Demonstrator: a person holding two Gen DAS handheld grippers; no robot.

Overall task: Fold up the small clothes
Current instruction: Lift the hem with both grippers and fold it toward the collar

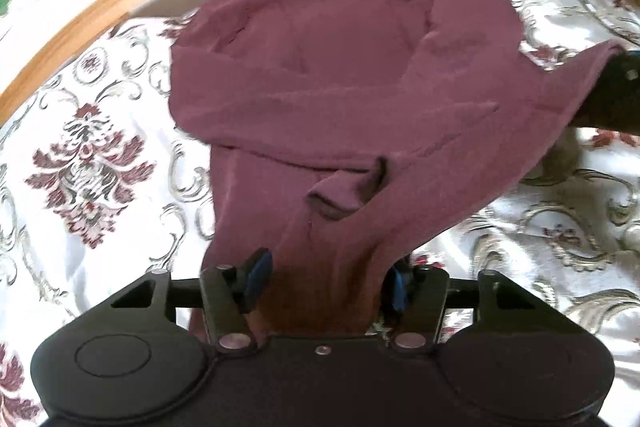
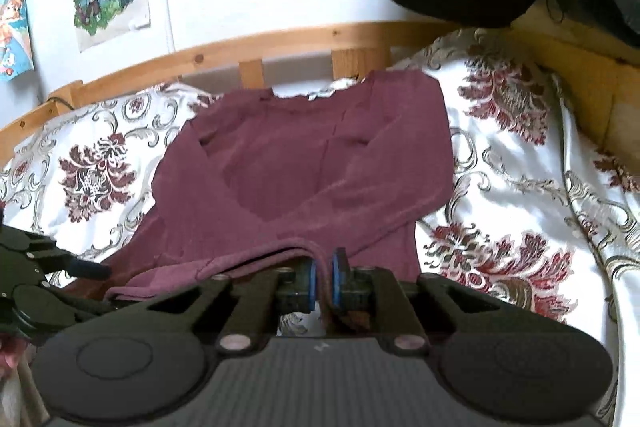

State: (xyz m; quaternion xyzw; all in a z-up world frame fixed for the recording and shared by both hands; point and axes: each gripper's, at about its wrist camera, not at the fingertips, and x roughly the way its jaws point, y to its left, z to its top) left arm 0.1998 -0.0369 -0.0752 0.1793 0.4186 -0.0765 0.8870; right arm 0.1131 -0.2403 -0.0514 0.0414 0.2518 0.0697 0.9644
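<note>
**Grabbing the bottom edge to fold the shirt up**

I am working on the dark red shirt [image 1: 320, 75]. It lies on the flowery bedspread [image 1: 88, 155], filling the middle of both views, with its neck near the wooden bed rail [image 1: 100, 7] at the top. Both sleeves are already laid across its chest, so I think the sides are done and the bottom-to-top fold comes now.

My right gripper [image 2: 324, 279], at the bottom middle of its own view, has its two blue pads pressed tight together on the shirt's bottom hem. A fold of red cloth runs between them. That corner looks lifted a little off the bed.

My left gripper [image 1: 324, 279], at the bottom middle of its view, has its jaws only half spread. The other end of the hem sits between the blue pads [image 1: 258, 277], but I do not see them squeezing it yet.

Next, I think my left fingers must close until they pinch the cloth well. Then both hands should lift together and carry the hem up toward the neck. I must keep the two corners level, or the fold will go crooked and the sleeves may slide out.
</note>
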